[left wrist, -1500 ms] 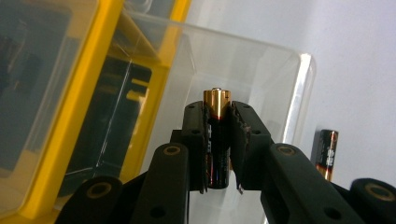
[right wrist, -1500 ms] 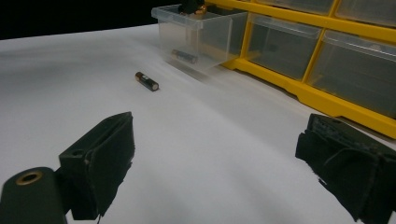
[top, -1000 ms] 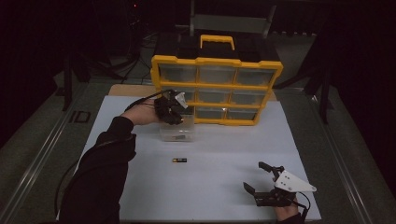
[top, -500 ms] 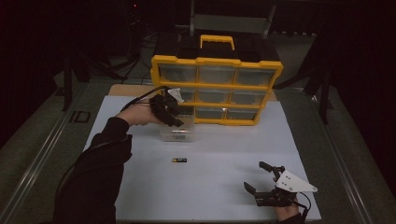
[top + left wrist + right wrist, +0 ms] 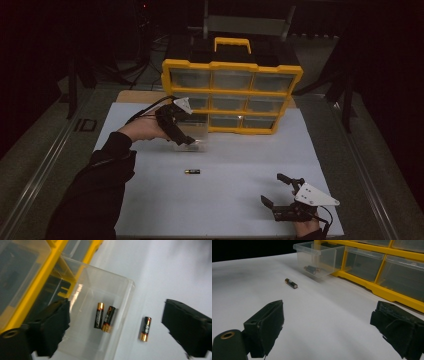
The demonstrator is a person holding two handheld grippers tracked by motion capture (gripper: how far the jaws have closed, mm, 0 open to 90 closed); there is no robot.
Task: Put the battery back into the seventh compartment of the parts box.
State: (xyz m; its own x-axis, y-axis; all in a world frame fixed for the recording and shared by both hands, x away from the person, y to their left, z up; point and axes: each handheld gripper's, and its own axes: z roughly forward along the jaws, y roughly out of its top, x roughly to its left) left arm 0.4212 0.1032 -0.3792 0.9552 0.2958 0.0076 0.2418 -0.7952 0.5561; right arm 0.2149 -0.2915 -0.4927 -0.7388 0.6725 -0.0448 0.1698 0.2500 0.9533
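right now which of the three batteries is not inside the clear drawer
The lone battery lying on the white table sheet, just outside the clear drawer. The other two batteries lie side by side on the drawer's floor.

Batteries in and beside the clear drawer

Two black-and-copper batteries [image 5: 104, 318] lie side by side, touching, in the drawer [image 5: 117, 287] near the desk's far left; a third battery [image 5: 192, 171] lies flat mid-desk.

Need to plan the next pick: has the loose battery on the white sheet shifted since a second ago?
No. The loose battery lies at the same spot on the white sheet, in front of the clear drawer.
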